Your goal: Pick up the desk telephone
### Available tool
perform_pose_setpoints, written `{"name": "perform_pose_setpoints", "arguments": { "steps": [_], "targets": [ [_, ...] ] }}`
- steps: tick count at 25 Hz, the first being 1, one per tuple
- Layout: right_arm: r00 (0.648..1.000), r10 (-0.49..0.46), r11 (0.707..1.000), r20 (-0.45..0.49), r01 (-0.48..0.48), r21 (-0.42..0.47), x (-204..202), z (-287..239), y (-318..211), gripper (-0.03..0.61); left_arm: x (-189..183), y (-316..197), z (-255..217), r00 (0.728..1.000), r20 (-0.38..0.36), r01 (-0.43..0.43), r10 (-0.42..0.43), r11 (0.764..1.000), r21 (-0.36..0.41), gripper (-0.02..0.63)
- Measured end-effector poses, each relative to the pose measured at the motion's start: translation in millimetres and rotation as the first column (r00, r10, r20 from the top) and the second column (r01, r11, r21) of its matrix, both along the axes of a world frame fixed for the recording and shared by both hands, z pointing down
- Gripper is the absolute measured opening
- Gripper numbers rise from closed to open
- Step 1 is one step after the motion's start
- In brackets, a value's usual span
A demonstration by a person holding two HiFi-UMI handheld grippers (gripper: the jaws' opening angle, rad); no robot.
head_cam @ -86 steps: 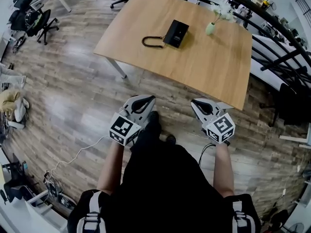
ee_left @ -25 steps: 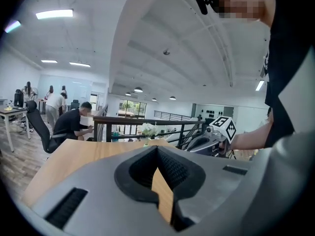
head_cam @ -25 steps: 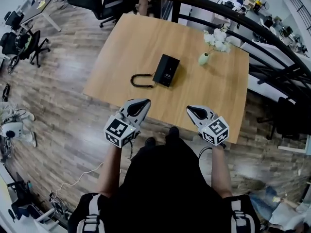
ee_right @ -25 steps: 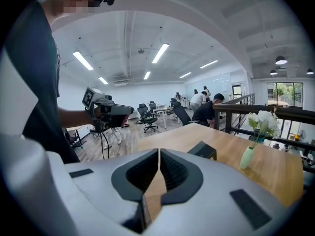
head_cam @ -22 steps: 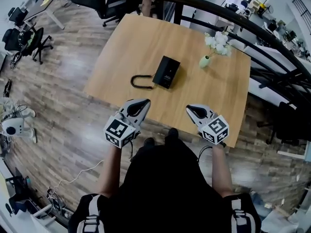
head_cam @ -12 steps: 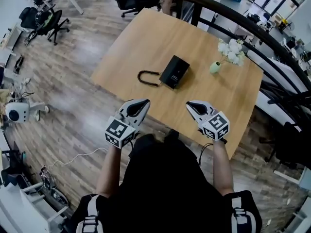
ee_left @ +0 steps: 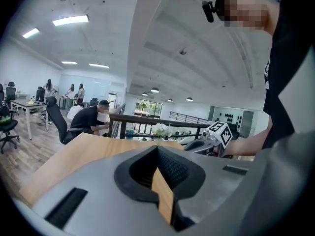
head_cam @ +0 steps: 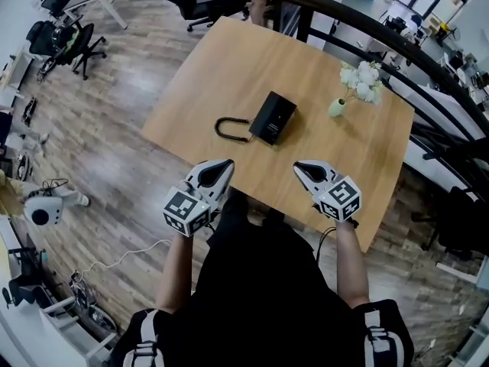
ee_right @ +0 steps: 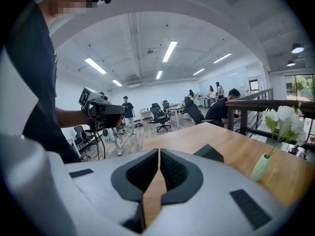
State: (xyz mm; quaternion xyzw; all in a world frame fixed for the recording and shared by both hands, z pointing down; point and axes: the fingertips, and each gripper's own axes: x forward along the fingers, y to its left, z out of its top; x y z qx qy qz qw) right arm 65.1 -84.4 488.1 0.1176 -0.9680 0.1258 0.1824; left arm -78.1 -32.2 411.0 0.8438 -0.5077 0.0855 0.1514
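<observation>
Black rectangular desk telephone (head_cam: 275,118) flat near the middle of the light wooden worktop (head_cam: 221,67), black curved handset (head_cam: 231,129) just beside it, pale green vase of white flowers (head_cam: 336,107) near, and over the near edge, apart from the telephone, left claw (head_cam: 223,164) and right claw (head_cam: 300,167) both fully closed, holding nothing.

I see desk telephone (head_cam: 275,118) black | table (head_cam: 229,60) light wood grain | vase (head_cam: 335,108) pale green, flowers (head_cam: 361,76) white | left gripper (head_cam: 226,164), right gripper (head_cam: 299,166) grey, black-white square markers | floor (head_cam: 114,128) grey-brown planks
</observation>
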Motion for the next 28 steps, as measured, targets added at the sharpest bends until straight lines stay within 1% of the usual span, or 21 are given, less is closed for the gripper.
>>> {"name": "perform_pose_setpoints", "arguments": {
  "steps": [4, 8, 13, 16, 18, 20, 22, 23, 25, 26, 28],
  "targets": [
    [0.997, 0.076, 0.997, -0.020, -0.076, -0.005, -4.7, 5.9, -13.1, 0.025, -9.2, -25.7, 7.5, 0.997, -0.008, -0.075, 0.075, 0.997, -0.005, 0.018],
    [0.988, 0.149, 0.989, -0.034, -0.149, -0.008, -17.3, 1.8, -21.7, 0.025, -27.0, -52.7, 5.9, 0.988, -0.019, -0.153, 0.153, 0.988, 0.001, 0.018],
    [0.971, 0.234, 0.972, -0.039, -0.234, -0.011, -39.9, 2.6, -32.3, 0.025, -50.2, -79.0, 5.2, 0.971, -0.041, -0.237, 0.237, 0.972, 0.004, 0.018],
    [0.959, 0.279, 0.959, -0.042, -0.281, -0.030, -50.8, 10.5, -38.5, 0.025, -60.6, -94.4, 18.0, 0.959, -0.045, -0.280, 0.280, 0.960, -0.003, 0.018],
    [0.949, 0.312, 0.948, -0.045, -0.314, -0.048, -54.8, 17.9, -42.8, 0.025, -64.1, -105.3, 32.4, 0.946, -0.058, -0.320, 0.319, 0.947, -0.014, 0.018],
    [0.938, 0.344, 0.936, -0.051, -0.346, -0.064, -55.0, 26.7, -46.0, 0.025, -64.0, -115.3, 49.6, 0.929, -0.097, -0.361, 0.356, 0.932, -0.032, 0.018],
    [0.928, 0.368, 0.925, -0.064, -0.372, -0.077, -55.9, 36.6, -49.0, 0.025, -65.8, -125.7, 66.3, 0.916, -0.151, -0.385, 0.372, 0.921, -0.061, 0.018],
    [0.923, 0.377, 0.920, -0.071, -0.382, -0.083, -58.1, 41.5, -51.4, 0.025, -69.1, -132.2, 74.2, 0.913, -0.168, -0.388, 0.372, 0.918, -0.076, 0.018],
    [0.916, 0.393, 0.911, -0.082, -0.400, -0.100, -64.6, 49.8, -57.5, 0.025, -77.2, -146.5, 90.0, 0.913, -0.179, -0.389, 0.367, 0.914, -0.113, 0.018],
    [0.912, 0.401, 0.906, -0.084, -0.408, -0.112, -67.1, 53.1, -60.3, 0.025, -79.5, -152.3, 98.0, 0.911, -0.185, -0.394, 0.368, 0.909, -0.135, 0.018],
    [0.906, 0.414, 0.895, -0.082, -0.422, -0.142, -68.6, 59.2, -65.2, 0.025, -79.9, -159.9, 113.5, 0.902, -0.210, -0.415, 0.378, 0.892, -0.181, 0.020]
  ]
}}
